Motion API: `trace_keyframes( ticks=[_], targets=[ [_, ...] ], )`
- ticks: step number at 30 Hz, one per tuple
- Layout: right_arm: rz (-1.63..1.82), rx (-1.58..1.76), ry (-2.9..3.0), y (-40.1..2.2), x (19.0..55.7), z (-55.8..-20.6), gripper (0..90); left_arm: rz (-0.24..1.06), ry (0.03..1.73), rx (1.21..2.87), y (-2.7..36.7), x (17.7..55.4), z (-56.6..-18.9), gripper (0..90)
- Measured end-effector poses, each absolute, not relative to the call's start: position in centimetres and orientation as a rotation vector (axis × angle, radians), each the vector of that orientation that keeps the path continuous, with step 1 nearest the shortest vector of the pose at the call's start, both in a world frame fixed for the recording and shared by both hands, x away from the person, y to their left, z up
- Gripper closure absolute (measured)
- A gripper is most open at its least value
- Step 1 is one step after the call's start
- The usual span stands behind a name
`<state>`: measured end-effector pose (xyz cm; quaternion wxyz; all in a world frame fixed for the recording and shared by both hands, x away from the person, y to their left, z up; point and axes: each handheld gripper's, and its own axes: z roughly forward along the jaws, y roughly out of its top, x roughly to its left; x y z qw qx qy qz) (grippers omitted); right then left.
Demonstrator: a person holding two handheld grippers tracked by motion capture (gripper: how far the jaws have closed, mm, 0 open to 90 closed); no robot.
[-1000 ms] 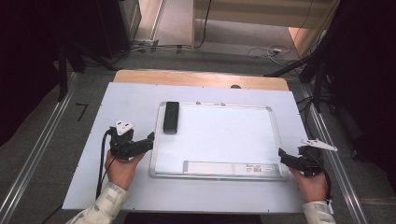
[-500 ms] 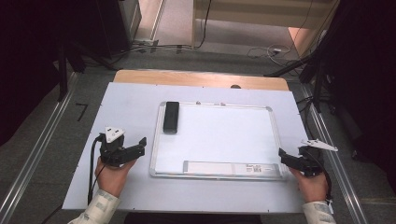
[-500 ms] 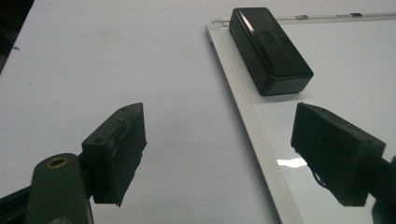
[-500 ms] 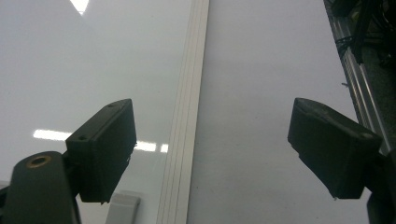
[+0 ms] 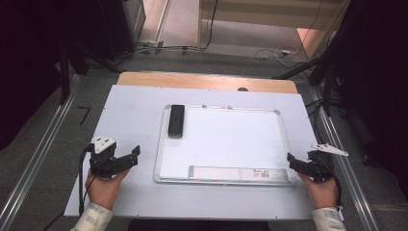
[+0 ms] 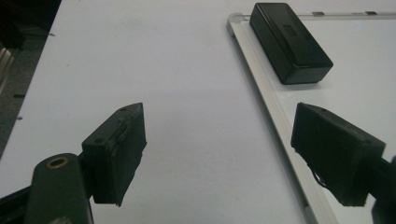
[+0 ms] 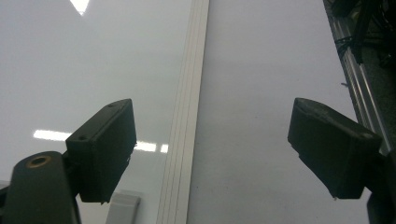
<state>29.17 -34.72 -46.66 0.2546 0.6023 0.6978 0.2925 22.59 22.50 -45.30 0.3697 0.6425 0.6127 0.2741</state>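
A white whiteboard (image 5: pixel 231 139) with a metal frame lies flat in the middle of the table. A black eraser (image 5: pixel 176 120) rests on its upper left corner, and the left gripper view shows the eraser (image 6: pixel 290 42) ahead and to the right. My left gripper (image 5: pixel 131 156) hovers over the bare table left of the board, open, with nothing between its jaws (image 6: pixel 219 121). My right gripper (image 5: pixel 292 162) is at the board's lower right corner, open. Its jaws straddle the board's right frame (image 7: pixel 189 116) without touching it.
A white sheet (image 5: pixel 134 106) covers the table, with a wooden edge (image 5: pixel 207 81) at the far side. A label strip (image 5: pixel 231 173) runs along the board's near edge. Metal rails (image 5: pixel 38 159) flank the table, and cables lie on the floor beyond.
My left gripper has drawn back to the left, away from the whiteboard's left edge and slightly towards the person. The right gripper has stayed where it was.
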Motion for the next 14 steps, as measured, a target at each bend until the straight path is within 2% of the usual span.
trace_keyframes(
  ticks=[14],
  targets=[
    [0.794,1.636,1.889,-34.8,29.1,-46.6,14.0,0.706,1.642,1.654,24.6,22.0,-46.6,18.3]
  ],
)
